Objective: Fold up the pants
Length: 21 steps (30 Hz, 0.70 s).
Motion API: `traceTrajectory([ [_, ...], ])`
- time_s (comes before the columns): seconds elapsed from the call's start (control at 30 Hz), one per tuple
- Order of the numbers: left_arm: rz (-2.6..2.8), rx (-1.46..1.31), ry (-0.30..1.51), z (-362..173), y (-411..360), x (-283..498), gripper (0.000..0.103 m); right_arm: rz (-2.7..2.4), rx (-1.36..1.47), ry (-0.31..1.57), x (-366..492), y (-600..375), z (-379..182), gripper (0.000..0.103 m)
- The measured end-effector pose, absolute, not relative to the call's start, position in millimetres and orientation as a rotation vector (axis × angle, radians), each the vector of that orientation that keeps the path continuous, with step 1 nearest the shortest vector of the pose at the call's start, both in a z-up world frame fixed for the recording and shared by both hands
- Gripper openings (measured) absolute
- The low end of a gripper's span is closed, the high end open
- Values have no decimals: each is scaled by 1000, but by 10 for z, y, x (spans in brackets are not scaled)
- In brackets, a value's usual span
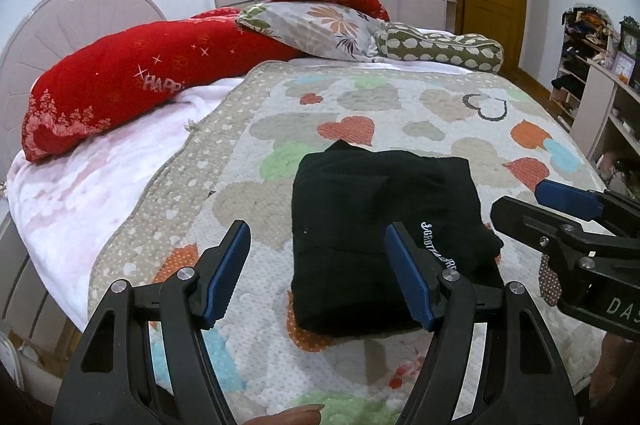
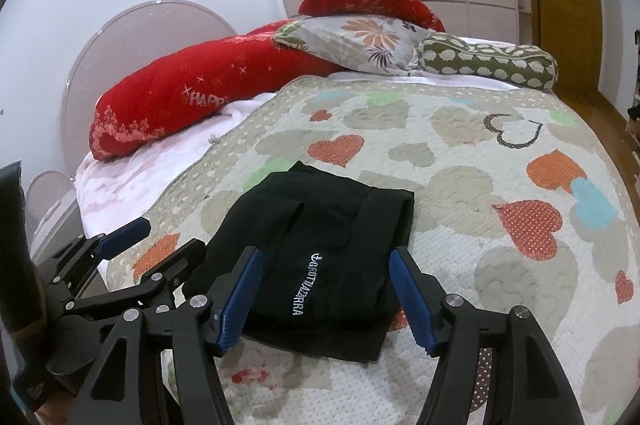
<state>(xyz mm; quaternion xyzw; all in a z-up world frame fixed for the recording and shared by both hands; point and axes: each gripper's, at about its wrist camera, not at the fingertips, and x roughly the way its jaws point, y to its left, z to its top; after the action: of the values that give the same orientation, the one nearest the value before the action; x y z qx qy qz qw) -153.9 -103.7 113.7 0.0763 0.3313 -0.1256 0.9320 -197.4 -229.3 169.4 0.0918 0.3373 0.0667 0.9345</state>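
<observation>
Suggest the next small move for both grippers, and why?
Probably back both away. The black pants already lie as a compact folded stack on the quilt, and the left gripper and right gripper are open, holding nothing.

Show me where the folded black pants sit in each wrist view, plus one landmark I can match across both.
Left wrist view: the black pants lie lower centre on the quilt, just beyond the left gripper, partly behind its right finger.
Right wrist view: the pants lie lower centre, showing between the fingers of the right gripper.
Shared landmark: the red pillow lettered HAPP, upper left in both.
</observation>
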Motion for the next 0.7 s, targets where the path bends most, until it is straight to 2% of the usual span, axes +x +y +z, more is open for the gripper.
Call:
traceTrajectory([
  [0.7,-278,129,705,1069,-1009,-1484,70,145,181,723,-1931,-2267,1626,65],
])
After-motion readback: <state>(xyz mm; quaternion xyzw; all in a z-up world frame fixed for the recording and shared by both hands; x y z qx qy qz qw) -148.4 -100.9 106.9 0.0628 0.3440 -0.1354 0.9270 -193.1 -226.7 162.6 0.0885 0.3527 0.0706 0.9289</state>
